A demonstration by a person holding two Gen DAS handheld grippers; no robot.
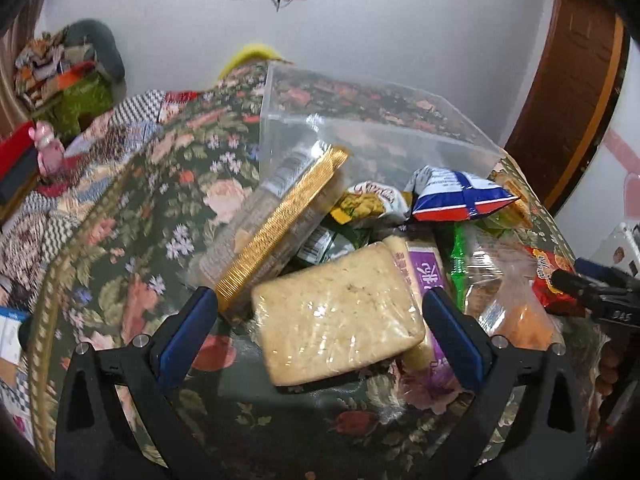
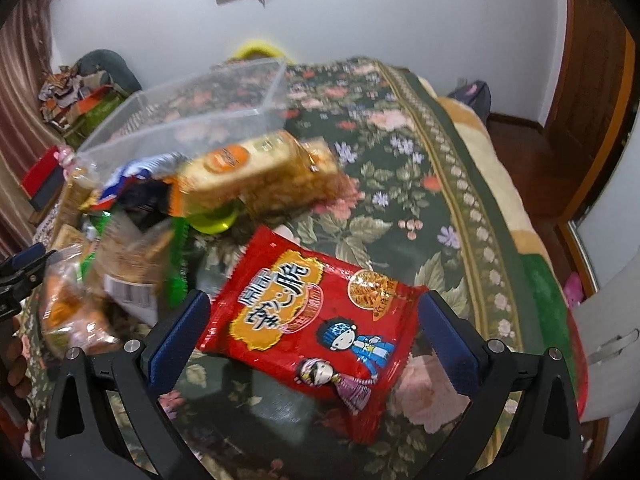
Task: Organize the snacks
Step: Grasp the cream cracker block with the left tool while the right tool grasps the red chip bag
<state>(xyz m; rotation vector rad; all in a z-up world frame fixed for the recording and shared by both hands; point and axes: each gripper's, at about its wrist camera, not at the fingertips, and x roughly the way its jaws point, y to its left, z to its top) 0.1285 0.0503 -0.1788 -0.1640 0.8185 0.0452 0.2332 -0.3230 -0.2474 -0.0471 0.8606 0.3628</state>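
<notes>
A pile of snack packs lies on a floral cloth in front of a clear plastic box [image 1: 360, 128], which also shows in the right wrist view [image 2: 192, 108]. My left gripper [image 1: 320, 304] is open around a pale cracker pack in clear wrap [image 1: 336, 320], without pinching it. A gold-edged pack [image 1: 280, 224] and a blue, white and red bag [image 1: 460, 196] lie behind it. My right gripper [image 2: 314, 308] is open around a red noodle-snack bag [image 2: 316, 320]. An orange-label cake pack [image 2: 256, 172] lies beyond it.
The floral cloth [image 2: 420, 184] stretches bare to the right of the pile. A green cup [image 2: 212, 220] sits under the cake pack. Clothes and a chair [image 1: 72, 68] stand far left. A wooden door [image 1: 572, 92] is at the right.
</notes>
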